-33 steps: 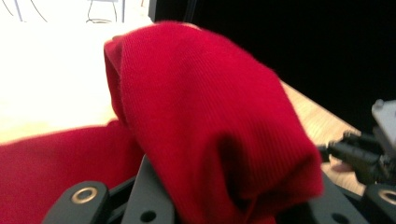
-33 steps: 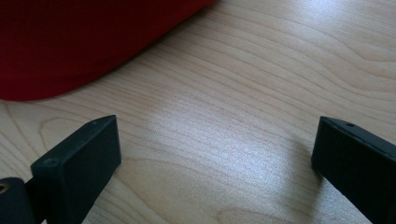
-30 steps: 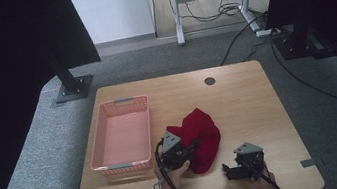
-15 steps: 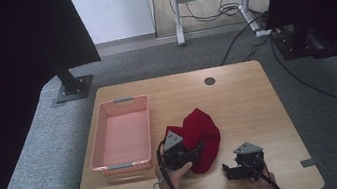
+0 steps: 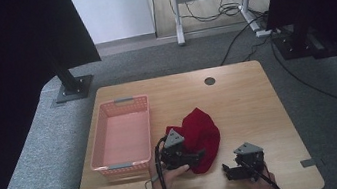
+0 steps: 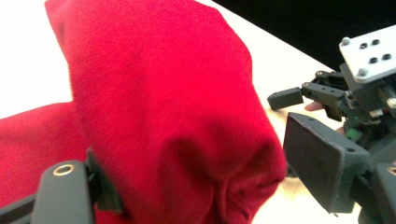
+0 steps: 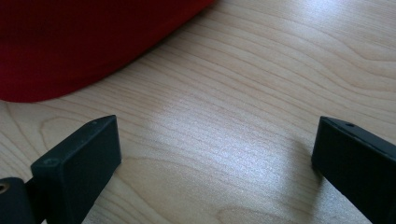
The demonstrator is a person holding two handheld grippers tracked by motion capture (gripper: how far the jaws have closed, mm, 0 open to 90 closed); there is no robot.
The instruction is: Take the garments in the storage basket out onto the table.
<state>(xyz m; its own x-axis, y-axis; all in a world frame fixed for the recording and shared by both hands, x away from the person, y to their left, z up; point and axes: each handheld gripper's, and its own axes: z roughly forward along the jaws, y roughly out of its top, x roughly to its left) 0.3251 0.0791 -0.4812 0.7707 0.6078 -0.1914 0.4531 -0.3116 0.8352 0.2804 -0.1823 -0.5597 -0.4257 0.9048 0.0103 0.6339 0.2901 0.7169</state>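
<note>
A crumpled red cloth (image 5: 202, 132) lies on the wooden table (image 5: 248, 98), near its front middle. My left gripper (image 5: 198, 154) lies at the cloth's front left edge and points right. In the left gripper view, a rounded fold of the cloth (image 6: 163, 116) sits between the jaws of the left gripper (image 6: 187, 154). Those jaws have just been opening and stand wide, and the right pad is just off the fabric. My right gripper (image 5: 227, 171) rests open near the table's front edge, right of the cloth. Bare wood shows between the right gripper's (image 7: 215, 135) jaws, with the cloth (image 7: 70, 42) beyond.
A pink plastic basket (image 5: 116, 102) stands on the left part of the table, with nothing in it. A dark round grommet (image 5: 210, 81) sits near the far edge. Desk legs and cables lie on the floor beyond the table.
The left gripper's jaws have spread apart around the cloth's fold and the gripper has barely shifted. The cloth and the right gripper stay where they were.
</note>
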